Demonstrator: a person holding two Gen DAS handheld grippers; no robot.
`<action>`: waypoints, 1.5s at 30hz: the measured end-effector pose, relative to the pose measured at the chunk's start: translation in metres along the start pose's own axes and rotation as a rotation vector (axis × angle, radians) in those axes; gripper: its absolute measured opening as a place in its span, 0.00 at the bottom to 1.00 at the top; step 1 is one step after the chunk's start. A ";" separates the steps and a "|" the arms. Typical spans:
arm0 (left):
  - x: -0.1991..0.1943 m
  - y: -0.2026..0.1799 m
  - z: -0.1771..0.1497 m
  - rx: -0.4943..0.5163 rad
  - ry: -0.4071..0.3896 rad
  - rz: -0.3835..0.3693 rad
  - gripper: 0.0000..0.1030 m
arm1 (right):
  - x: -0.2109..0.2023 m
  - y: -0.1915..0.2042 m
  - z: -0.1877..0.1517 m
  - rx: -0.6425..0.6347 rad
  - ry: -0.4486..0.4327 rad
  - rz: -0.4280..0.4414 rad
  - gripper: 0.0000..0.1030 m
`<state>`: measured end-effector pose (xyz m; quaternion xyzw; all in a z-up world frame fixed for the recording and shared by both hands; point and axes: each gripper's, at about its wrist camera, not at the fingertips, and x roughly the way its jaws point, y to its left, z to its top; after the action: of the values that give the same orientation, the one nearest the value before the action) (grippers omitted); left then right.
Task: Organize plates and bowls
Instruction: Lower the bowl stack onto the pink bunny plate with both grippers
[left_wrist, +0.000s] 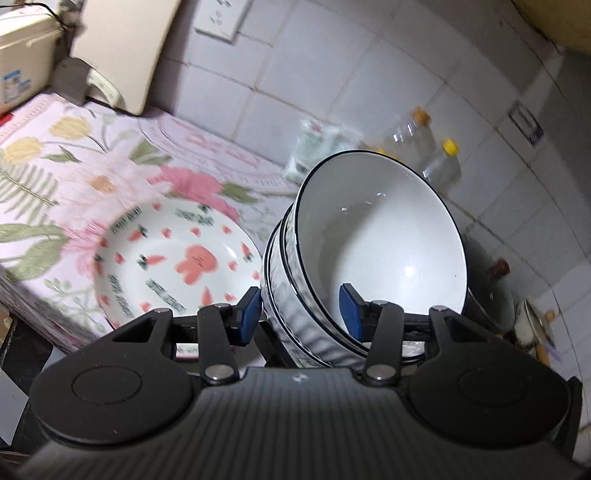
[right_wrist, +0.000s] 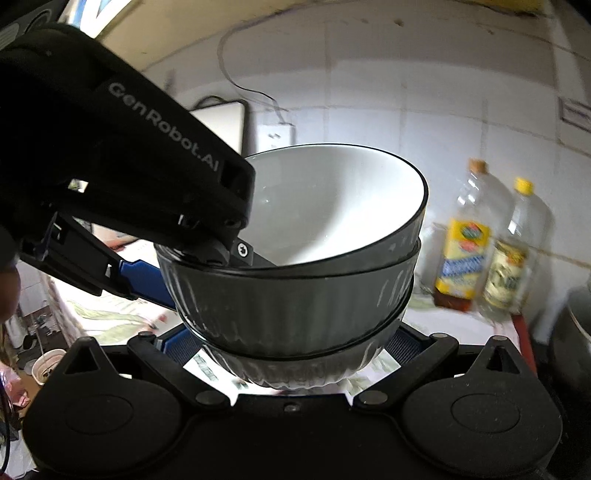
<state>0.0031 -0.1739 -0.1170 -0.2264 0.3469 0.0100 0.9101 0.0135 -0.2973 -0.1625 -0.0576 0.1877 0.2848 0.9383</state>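
A stack of white ribbed bowls (left_wrist: 369, 240) with dark rims hangs tilted above the counter. My left gripper (left_wrist: 299, 310) is shut on its near wall, one blue pad (left_wrist: 248, 308) outside and the other inside the top bowl. In the right wrist view the same stack of bowls (right_wrist: 295, 306) fills the middle, with the left gripper (right_wrist: 199, 264) clamped on its left rim. My right gripper (right_wrist: 291, 345) sits under the stack, its blue pads (right_wrist: 173, 341) against both sides of the lowest bowl. A white plate (left_wrist: 177, 266) printed with a rabbit and carrots lies on the floral cloth, left of the stack.
The floral cloth (left_wrist: 74, 166) covers the counter against a tiled wall. Two oil bottles (right_wrist: 461, 236) (right_wrist: 509, 251) stand at the wall on the right. A dark pot (right_wrist: 576, 332) is at the far right. A beige appliance (left_wrist: 22, 62) stands at the back left.
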 end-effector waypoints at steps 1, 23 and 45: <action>-0.002 0.004 0.003 0.000 -0.012 0.008 0.43 | 0.003 0.003 0.003 -0.008 -0.006 0.013 1.00; 0.057 0.089 0.023 -0.080 0.034 0.161 0.43 | 0.114 0.034 -0.020 -0.007 0.098 0.210 1.00; 0.091 0.107 0.040 -0.040 0.106 0.183 0.43 | 0.160 0.034 -0.017 0.050 0.242 0.190 1.00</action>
<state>0.0783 -0.0741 -0.1920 -0.2119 0.4135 0.0879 0.8811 0.1124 -0.1905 -0.2399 -0.0503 0.3110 0.3584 0.8788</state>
